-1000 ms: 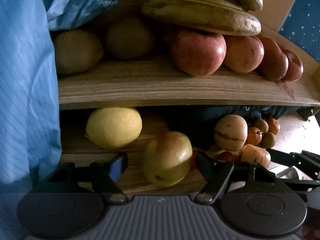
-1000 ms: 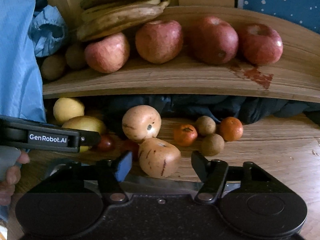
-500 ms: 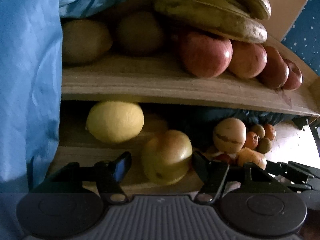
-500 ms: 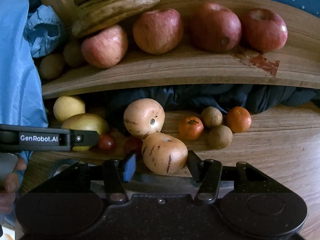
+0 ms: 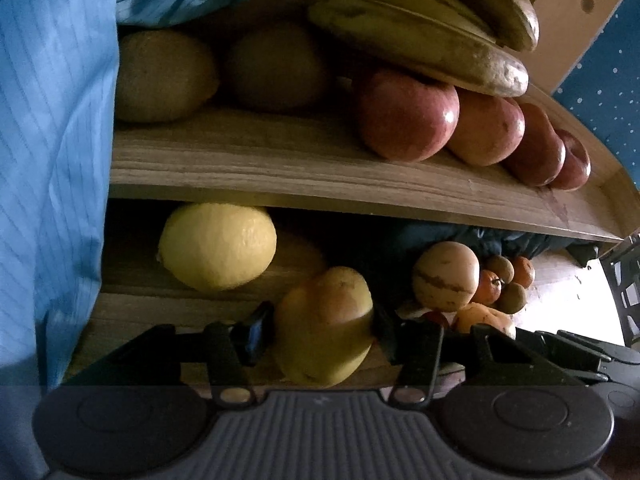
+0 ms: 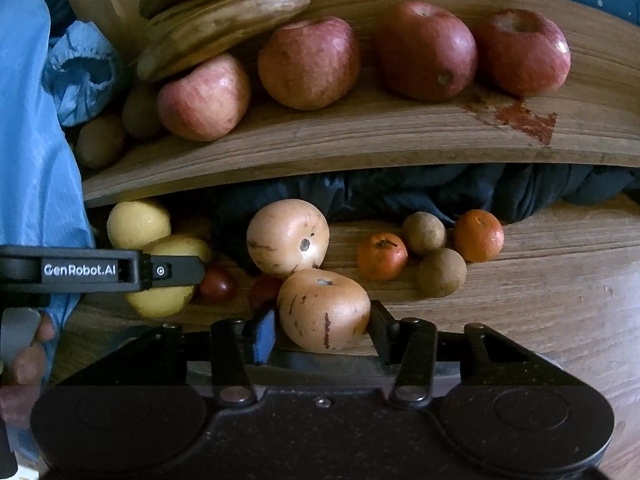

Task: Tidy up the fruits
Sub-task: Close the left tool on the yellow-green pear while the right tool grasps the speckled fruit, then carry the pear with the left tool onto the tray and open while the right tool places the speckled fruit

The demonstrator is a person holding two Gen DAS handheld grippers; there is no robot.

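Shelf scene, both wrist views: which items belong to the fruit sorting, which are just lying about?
Job:
left gripper closing round yellow-green pear
right gripper closing round speckled tan fruit
lemon
apples
bananas
tangerines

Lying about:
dark cloth under shelf
blue sleeve

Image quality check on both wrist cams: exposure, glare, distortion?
Left wrist view: dim and underexposed, the kiwis on the upper shelf nearly lost in shadow, the table blown out white at right. Right wrist view: brighter and more even, with a pale glare patch on the table. Both views: fisheye bends the shelf edge into an arc and darkens the corners.
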